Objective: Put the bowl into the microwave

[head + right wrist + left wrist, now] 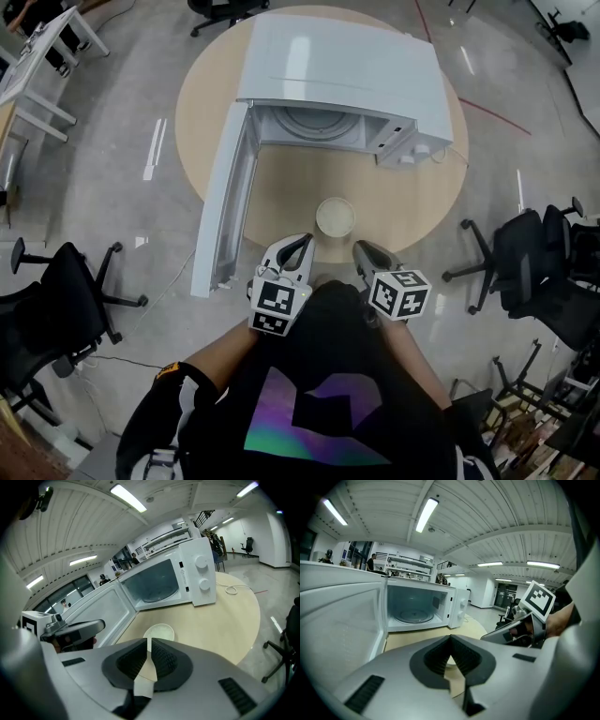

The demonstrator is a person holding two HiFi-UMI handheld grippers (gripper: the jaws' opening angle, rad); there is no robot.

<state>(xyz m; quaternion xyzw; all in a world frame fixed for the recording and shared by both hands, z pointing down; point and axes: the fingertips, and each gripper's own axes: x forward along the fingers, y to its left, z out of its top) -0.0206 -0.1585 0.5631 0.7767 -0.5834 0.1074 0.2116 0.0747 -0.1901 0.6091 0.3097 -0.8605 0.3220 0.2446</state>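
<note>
The microwave [347, 75] stands open to receive the white bowl [336, 217] before it. The left gripper [303, 242] and right gripper [360, 247] are both closed and empty.

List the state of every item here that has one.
microwave door: swung fully open.
microwave: cavity empty.
bowl: upright on the table, empty, not held.
left gripper: jaws shut, nothing between them.
right gripper: jaws shut, nothing between them.
</note>
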